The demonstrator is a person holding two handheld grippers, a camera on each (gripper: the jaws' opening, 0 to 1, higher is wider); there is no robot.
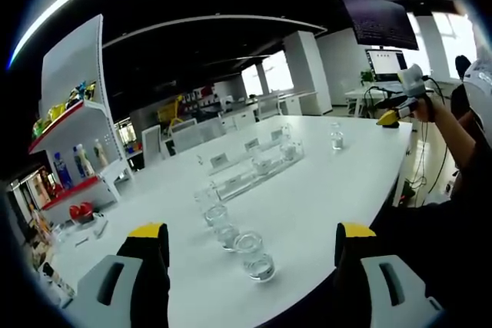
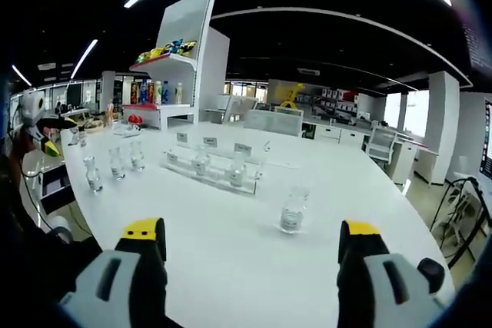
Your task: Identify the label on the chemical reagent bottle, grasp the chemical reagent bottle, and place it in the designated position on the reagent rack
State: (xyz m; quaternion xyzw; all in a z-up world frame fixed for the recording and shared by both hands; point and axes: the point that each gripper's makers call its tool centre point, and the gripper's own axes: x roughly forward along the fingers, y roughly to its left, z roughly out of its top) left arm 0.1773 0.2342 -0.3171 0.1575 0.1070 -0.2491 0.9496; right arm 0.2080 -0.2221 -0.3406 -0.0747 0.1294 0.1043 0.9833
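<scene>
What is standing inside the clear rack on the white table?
In the clear rack stand two small clear bottles, with white label cards along its back. The text on the cards is too small to read.

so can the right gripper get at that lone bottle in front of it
Probably yes. The right gripper has its jaws open, and the lone bottle stands apart from the rack, with bare table between the gripper and it.

Left tongs [image 1: 250,245] and right tongs [image 2: 251,243] both agape, empty, level above the tabletop.
</scene>
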